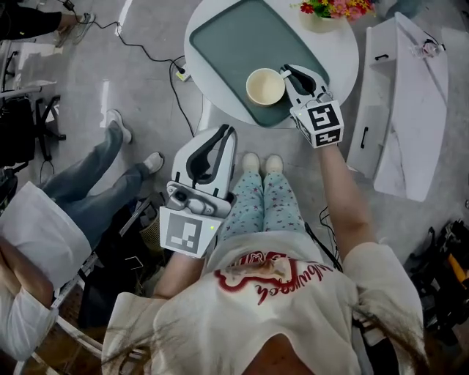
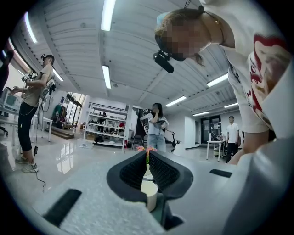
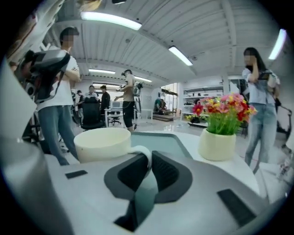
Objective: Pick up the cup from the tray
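On tray (image 1: 227, 36), empty cream cup (image 1: 264, 86), R gripper (image 1: 288, 72) clamped on handle (image 3: 143, 153), L gripper (image 1: 229, 132) jaws together

The green tray (image 1: 227, 44) lies bare across its far and left parts, leaving open passage there, while the cup (image 1: 264, 86) crowds its near right corner and a flower pot (image 1: 326, 18) stands at the round table's (image 1: 344, 62) far edge.
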Demonstrator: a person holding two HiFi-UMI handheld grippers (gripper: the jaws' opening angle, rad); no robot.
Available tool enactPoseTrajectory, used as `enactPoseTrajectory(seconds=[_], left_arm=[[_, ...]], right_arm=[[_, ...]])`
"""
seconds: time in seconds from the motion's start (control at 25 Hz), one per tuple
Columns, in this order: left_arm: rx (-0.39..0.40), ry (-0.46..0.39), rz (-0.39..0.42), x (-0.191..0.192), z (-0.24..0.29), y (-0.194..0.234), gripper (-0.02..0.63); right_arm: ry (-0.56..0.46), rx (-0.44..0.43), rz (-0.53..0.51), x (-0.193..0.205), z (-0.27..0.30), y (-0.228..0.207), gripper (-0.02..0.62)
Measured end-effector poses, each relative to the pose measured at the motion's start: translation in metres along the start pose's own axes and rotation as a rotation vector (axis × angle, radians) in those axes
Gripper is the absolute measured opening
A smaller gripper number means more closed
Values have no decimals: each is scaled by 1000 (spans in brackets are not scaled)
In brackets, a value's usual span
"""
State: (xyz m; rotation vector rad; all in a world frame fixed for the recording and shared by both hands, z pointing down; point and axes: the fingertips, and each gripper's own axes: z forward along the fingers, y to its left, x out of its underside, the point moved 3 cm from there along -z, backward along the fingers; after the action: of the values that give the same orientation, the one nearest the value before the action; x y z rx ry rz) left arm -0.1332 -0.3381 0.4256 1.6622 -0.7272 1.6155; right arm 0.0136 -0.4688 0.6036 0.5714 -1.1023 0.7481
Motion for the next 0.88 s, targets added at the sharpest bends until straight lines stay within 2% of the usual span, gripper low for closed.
enactPoseTrajectory(seconds=[0.08,0.2,0.4,0.52,0.68,0.8,0.88], left_arm=[[6,1,2,-2,-1,3,28],[20,-10,7,-8,1,2,28],[80,-66,27,-33,11,-13,28],[110,-116,59,-51,7,-27,26],[105,-156,89,-79,-8,-46,28],[97,-160,118,-94,-26,-64,28],[72,-168,116,-97,-42,-79,28]], right_arm=[[33,79,77,0,-6,-3,46],[77,172,123,-10,-23,-3,47],[18,261,167,-69,-76,-5,46],[-37,281,160,-113,-114,4,46],[-103,288,184,-159,-166,15,46],[-142,306,192,-180,-211,23,46],[-164,289,194,-185,-238,33,46]])
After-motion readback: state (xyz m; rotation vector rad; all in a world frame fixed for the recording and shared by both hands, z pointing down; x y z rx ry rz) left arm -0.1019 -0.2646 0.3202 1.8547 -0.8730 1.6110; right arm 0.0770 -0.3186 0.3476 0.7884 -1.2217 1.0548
